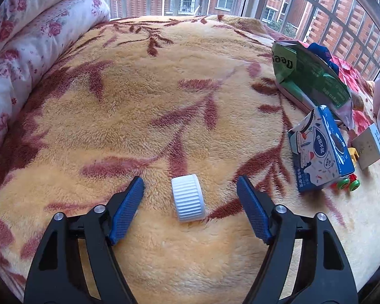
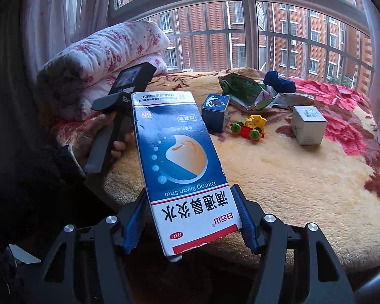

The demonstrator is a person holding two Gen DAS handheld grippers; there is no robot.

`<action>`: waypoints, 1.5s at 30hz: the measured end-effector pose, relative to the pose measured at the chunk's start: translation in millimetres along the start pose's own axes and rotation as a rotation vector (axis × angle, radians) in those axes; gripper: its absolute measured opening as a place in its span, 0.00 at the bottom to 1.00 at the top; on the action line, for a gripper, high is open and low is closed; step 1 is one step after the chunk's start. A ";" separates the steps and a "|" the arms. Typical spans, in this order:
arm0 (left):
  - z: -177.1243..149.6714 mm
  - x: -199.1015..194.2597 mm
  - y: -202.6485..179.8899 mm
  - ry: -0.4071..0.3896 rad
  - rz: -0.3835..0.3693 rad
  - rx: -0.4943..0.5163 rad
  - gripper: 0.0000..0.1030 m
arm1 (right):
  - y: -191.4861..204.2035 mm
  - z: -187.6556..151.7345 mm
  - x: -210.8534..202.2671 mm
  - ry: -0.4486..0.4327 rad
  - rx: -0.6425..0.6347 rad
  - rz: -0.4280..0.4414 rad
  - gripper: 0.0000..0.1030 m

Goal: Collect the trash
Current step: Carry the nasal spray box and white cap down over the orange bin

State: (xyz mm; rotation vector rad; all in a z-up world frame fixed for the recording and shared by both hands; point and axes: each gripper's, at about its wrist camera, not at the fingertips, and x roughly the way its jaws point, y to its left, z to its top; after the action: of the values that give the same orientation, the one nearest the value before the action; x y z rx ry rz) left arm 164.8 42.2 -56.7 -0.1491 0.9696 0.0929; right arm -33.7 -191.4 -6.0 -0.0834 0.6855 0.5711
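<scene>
A white ribbed bottle cap (image 1: 188, 197) lies on its side on the tan blanket (image 1: 149, 106). My left gripper (image 1: 190, 187) is open, its jaws on either side of the cap without touching it. My right gripper (image 2: 190, 217) is shut on a blue and white medicine box (image 2: 179, 167) and holds it above the bed's near edge. A green snack bag (image 1: 309, 81), also in the right wrist view (image 2: 243, 91), and a small blue carton (image 1: 319, 152), also in the right wrist view (image 2: 215, 114), lie further off.
A toy car (image 2: 250, 126) with green wheels and a white box (image 2: 307, 124) sit on the blanket. A dark blue cloth (image 2: 278, 82) lies near the window. A rolled floral quilt (image 1: 30, 40) lies along the left side. The window bars (image 2: 240, 33) stand behind the bed.
</scene>
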 end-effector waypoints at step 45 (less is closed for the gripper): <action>-212.1 -118.8 -57.0 0.045 -0.188 0.396 0.16 | 4.2 -87.0 -35.1 0.149 0.014 0.071 0.61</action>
State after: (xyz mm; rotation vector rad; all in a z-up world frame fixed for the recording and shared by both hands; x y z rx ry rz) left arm -66.3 -51.0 -71.7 0.1227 0.9966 -0.2755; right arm -107.9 -226.6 -51.3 -0.0897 0.8396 0.6330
